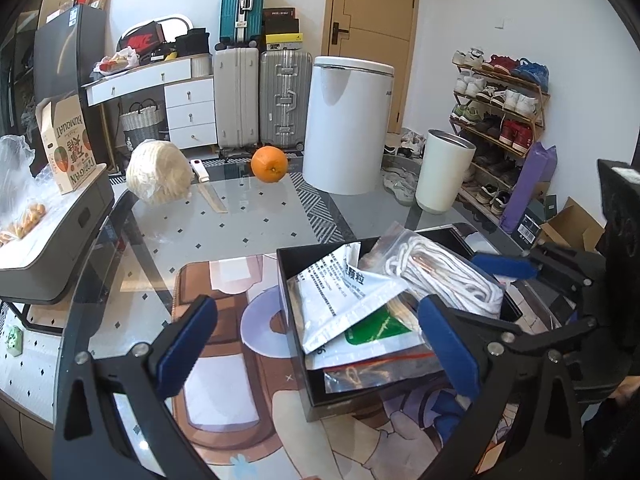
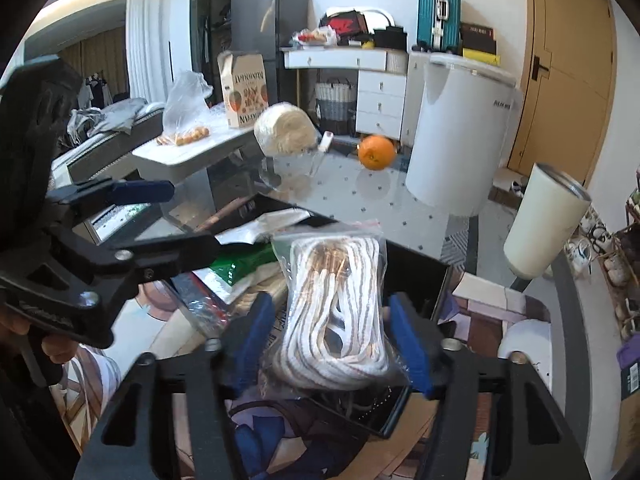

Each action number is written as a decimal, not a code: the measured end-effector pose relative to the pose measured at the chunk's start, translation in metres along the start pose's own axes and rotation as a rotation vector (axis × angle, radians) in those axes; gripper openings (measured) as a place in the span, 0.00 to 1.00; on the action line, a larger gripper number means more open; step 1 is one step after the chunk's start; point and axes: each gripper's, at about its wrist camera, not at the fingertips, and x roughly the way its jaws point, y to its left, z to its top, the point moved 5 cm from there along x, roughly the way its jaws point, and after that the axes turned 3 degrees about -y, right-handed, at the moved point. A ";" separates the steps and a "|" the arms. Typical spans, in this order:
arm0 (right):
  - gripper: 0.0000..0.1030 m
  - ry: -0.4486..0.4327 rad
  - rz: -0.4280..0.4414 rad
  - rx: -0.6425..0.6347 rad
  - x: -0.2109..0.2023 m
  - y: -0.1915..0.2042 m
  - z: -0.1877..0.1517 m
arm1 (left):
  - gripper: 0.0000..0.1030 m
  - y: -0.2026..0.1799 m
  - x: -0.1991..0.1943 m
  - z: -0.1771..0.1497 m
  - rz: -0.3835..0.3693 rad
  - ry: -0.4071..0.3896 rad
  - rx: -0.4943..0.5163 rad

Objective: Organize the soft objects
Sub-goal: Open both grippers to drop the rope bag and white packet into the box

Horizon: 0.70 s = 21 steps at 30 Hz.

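A box is set on a mat on the bench. In the box, a bag of rope is laid on top of several packets, at the box's right side in the left wrist view. Farther back on the bench, a cabbage is placed at the left, a knife just beside it and an orange to its right. A cup is stood at the right, behind the box. A bin is seen behind the orange.

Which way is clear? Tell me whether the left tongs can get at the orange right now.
Probably yes. The left tongs stand open and empty, and the orange sits alone on bare glass table beyond the black box, which lies mostly to their right.
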 end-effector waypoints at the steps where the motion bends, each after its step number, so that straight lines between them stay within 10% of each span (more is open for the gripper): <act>1: 0.75 -0.016 -0.003 -0.001 -0.005 0.000 0.001 | 0.98 0.000 -0.001 0.000 0.000 -0.003 0.001; 11: 0.97 -0.073 -0.024 0.061 -0.037 -0.013 -0.012 | 1.00 0.002 -0.017 -0.010 0.007 -0.050 -0.024; 21: 1.00 -0.103 -0.040 0.096 -0.055 -0.011 -0.030 | 1.00 0.000 -0.036 -0.025 0.002 -0.095 -0.027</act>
